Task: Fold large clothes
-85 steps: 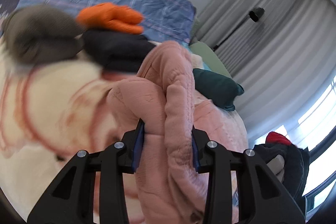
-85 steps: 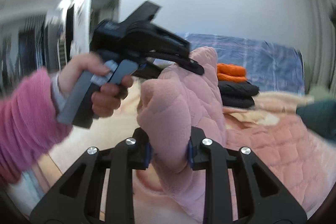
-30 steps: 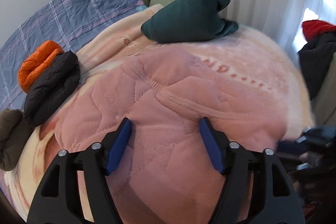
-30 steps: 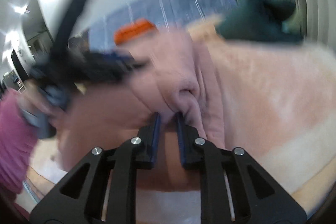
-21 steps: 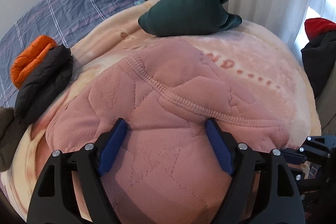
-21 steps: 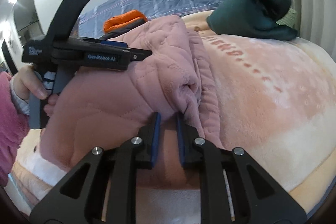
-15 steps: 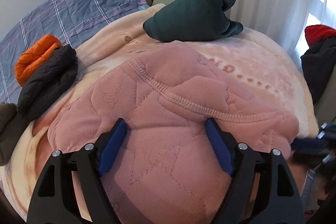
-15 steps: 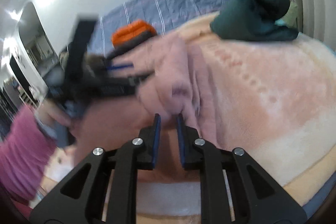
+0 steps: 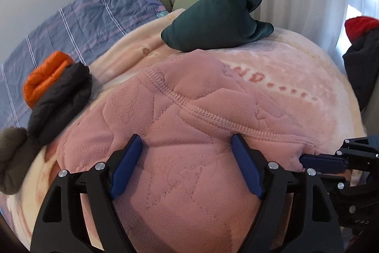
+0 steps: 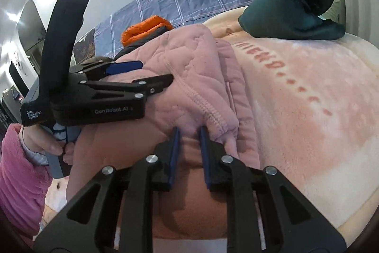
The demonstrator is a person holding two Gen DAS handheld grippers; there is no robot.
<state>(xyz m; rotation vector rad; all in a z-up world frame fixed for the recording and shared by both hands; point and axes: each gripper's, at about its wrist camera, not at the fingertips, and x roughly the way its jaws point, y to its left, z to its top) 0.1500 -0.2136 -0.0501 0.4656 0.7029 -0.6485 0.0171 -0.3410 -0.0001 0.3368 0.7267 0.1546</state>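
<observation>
A pink quilted garment (image 9: pixel 189 134) lies bunched in a thick mound on the bed's peach plush blanket (image 9: pixel 296 77), toward the near edge of the bed.

The left gripper (image 9: pixel 187 163) sits over the near part of the mound with its jaws spread wide. Its blue pads (image 9: pixel 125 165) stand on either side of a broad swell of the pink fabric, which fills the space between them; the pads rest against or just beside the cloth without pinching it together. Its jaws have just been opening, with the garment between them.

The right gripper (image 10: pixel 188 153) is at the garment's right-hand end, nearly closed, its two pads (image 10: pixel 174 153) only a narrow gap apart. A ribbed seam edge of the pink fabric bunches at its fingertips, and a fold of the cloth appears pinched there. In the left wrist view, this gripper (image 9: pixel 305 160) shows from the side at the right edge, its tips touching the end of the garment.

In the right wrist view, a hand (image 10: pixel 45 141) in a pink fleece sleeve (image 10: pixel 21 181) grips the left gripper's handle.

Farther back on the bed, well apart from the pink garment, lie a dark green bundle (image 9: pixel 218 20), an orange puffy piece (image 9: pixel 45 77) stacked with a dark grey one (image 9: pixel 61 101), and a brownish piece (image 9: pixel 11 158) near the left edge. A blue checked cover (image 9: pixel 83 25) lies across the head of the bed.
</observation>
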